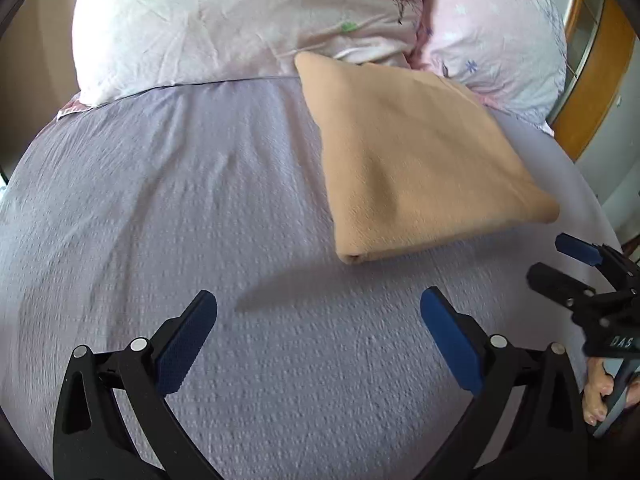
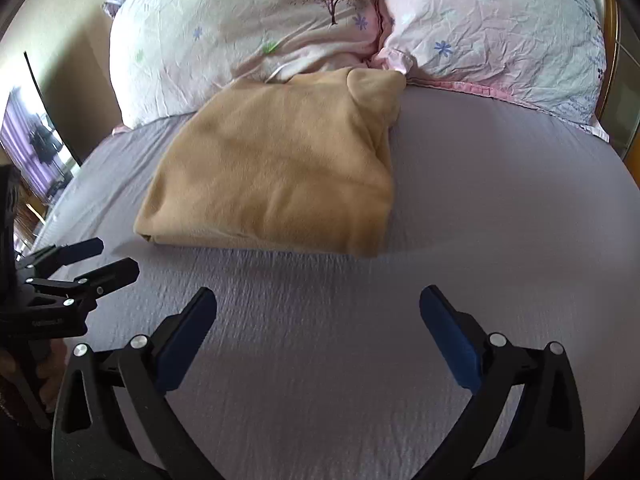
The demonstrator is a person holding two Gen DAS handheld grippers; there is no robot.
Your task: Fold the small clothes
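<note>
A tan garment (image 1: pixel 420 160) lies folded into a flat rectangle on the lilac bed sheet (image 1: pixel 160 200), its far end against the pillows. It also shows in the right wrist view (image 2: pixel 272 168). My left gripper (image 1: pixel 318 300) is open and empty, hovering over the sheet in front of the garment's near left corner. My right gripper (image 2: pixel 318 300) is open and empty, over the sheet in front of the garment. In the left wrist view the right gripper (image 1: pixel 560 258) shows at the right edge. In the right wrist view the left gripper (image 2: pixel 106 258) shows at the left edge.
Two floral pillows (image 2: pixel 248 32) (image 2: pixel 500 28) lie along the head of the bed. A wooden bed frame (image 1: pixel 592 80) stands at the right. A dark screen (image 2: pixel 36 136) stands left of the bed. Lilac sheet (image 2: pixel 500 200) stretches right of the garment.
</note>
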